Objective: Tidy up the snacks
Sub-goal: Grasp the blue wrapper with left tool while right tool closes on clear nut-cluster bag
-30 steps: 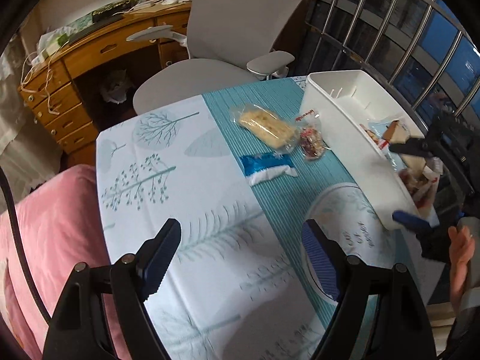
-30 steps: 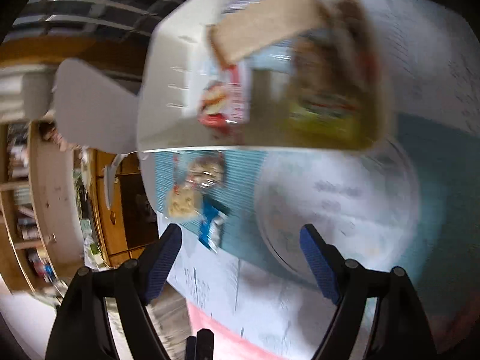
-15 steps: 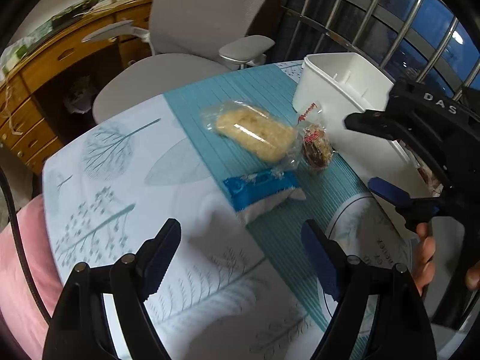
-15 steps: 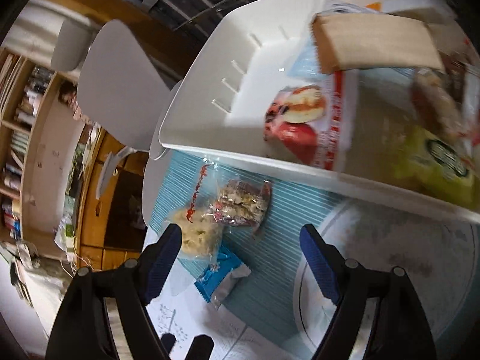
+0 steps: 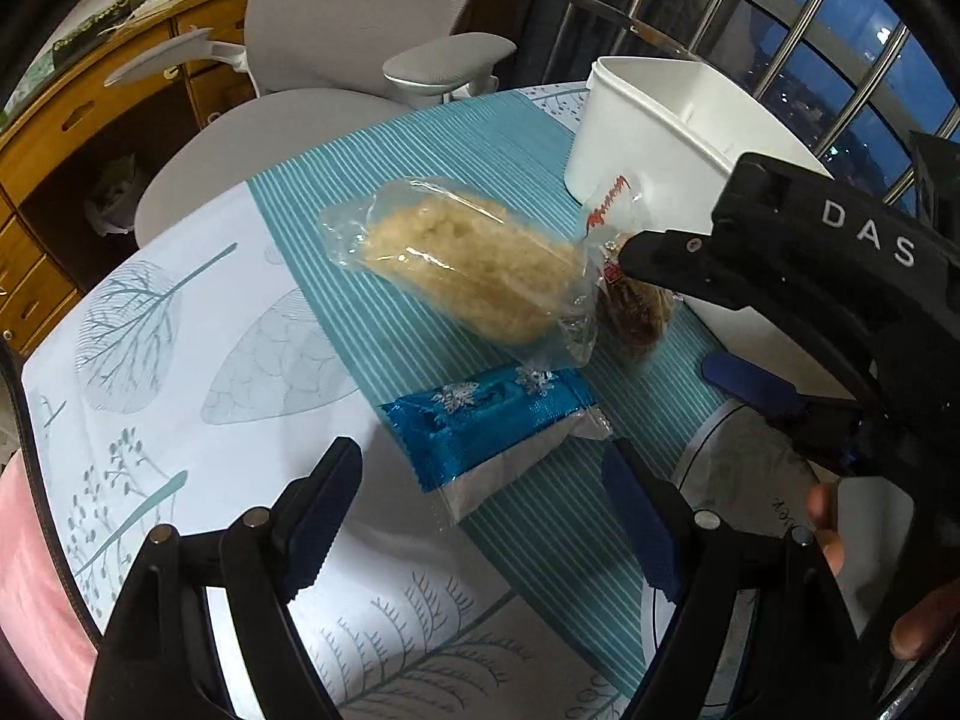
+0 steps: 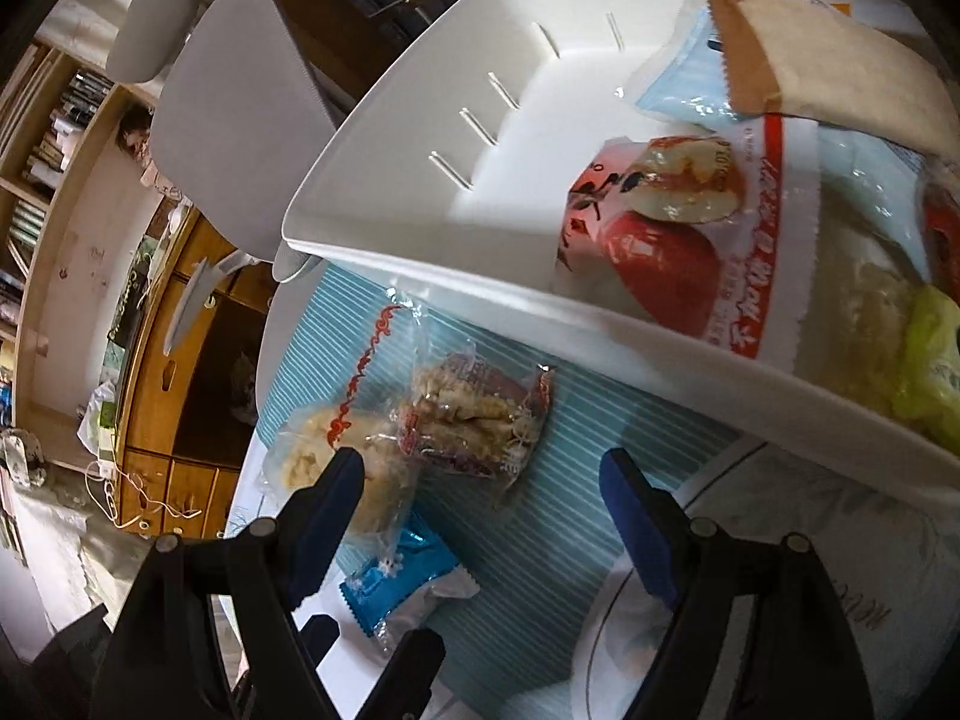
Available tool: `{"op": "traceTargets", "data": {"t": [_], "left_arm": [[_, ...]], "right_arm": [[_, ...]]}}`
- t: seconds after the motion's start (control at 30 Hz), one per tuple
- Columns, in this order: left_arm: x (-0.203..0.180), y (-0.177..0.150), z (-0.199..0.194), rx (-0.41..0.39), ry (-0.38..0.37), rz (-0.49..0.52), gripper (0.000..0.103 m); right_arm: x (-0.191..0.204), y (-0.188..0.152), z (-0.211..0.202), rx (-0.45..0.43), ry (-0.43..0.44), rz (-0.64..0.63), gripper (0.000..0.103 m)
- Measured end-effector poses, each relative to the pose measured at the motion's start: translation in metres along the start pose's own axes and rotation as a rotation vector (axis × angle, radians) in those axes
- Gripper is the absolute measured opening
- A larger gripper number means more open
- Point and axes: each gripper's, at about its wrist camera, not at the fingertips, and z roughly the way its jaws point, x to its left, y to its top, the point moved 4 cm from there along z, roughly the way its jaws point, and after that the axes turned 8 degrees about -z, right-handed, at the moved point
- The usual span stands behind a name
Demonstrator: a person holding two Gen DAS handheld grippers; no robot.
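Fingers of the left gripper stand spread wide with nothing between them, low over the leaf-printed tablecloth. Just beyond their tips lies the blue snack packet, partly on the white cloth and partly on the teal striped runner. Next comes the clear bag of pale crumbly snack, lying flat on the runner with its near corner touching the blue packet. Beside it, on the side toward the bin, sits a small clear packet with red print holding something brown; the right gripper reaches in from the right over that packet, its fingers also spread and closed on nothing. From the right wrist view the same small packet lies between and ahead of the open blue-padded fingers, close to the wall of the white bin. Inside the bin rest an apple-printed packet, a light blue packet, a brown paper packet and a yellow-green one. Behind the table stand a grey office chair and a wooden desk.
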Motion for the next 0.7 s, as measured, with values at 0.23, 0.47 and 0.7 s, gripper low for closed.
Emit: {"op": "traceTargets", "data": {"t": [0.23,0.47,0.7], "left_arm": [[-0.004,0.009,0.013,0.008,-0.021,0.000,0.081],[-0.009,0.013,0.022,-0.006,-0.009,-0.015,0.081],[-0.011,0.019,0.028,-0.039,0.026,-0.005,0.078]], "right_arm": [[-0.002,0.006,0.009,0.004,-0.012,-0.048,0.081],[0.004,0.012,0.015,0.002,-0.016,-0.125,0.077],[0.010,0.012,0.018,0.018,-0.012,-0.175,0.072]]}}
